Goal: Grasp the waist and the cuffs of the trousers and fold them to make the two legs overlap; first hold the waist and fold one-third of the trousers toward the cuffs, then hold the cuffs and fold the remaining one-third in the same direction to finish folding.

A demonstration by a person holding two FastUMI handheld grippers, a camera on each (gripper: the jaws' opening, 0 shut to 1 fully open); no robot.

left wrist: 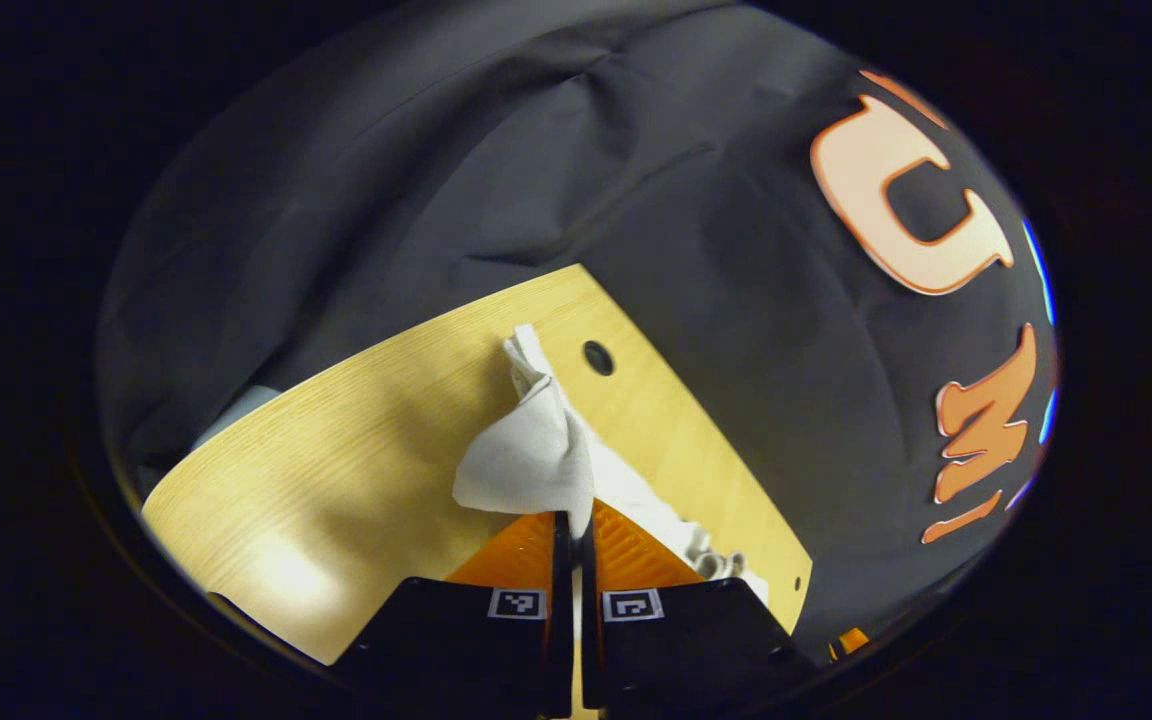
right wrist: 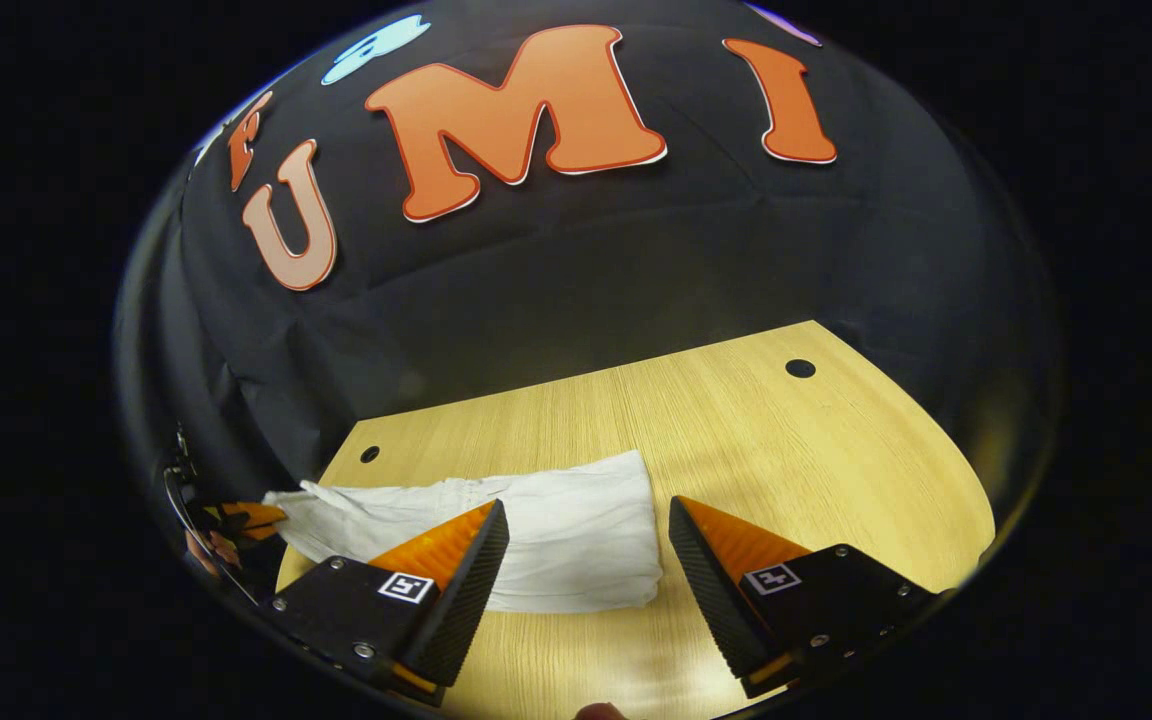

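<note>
- We see one pair of white trousers [right wrist: 546,525] lying lengthwise on the wooden worktop [right wrist: 786,450]; one end lies flat and squared between our right fingers, while the far end is bunched and drawn off toward the left.
- Our left tool [left wrist: 574,525] has its two fingers pressed together on a peak of the cloth [left wrist: 526,460], so this end stands raised off the worktop like a small tent. We judge this grip is what lets one end be carried over for a fold; whether it is waist or cuffs we cannot tell.
- Our right tool [right wrist: 584,540] stands wide, its two fingers on either side of the flat end, gripping nothing. We judge it is lined up to close on that end.
- In the right gripper view a second tool [right wrist: 246,517] shows at the bunched end, touching or just beside the cloth.
- Count: one garment, two tools, two round holes in the worktop, one [right wrist: 800,368] near the far right corner and one [right wrist: 369,454] near the far left.
</note>
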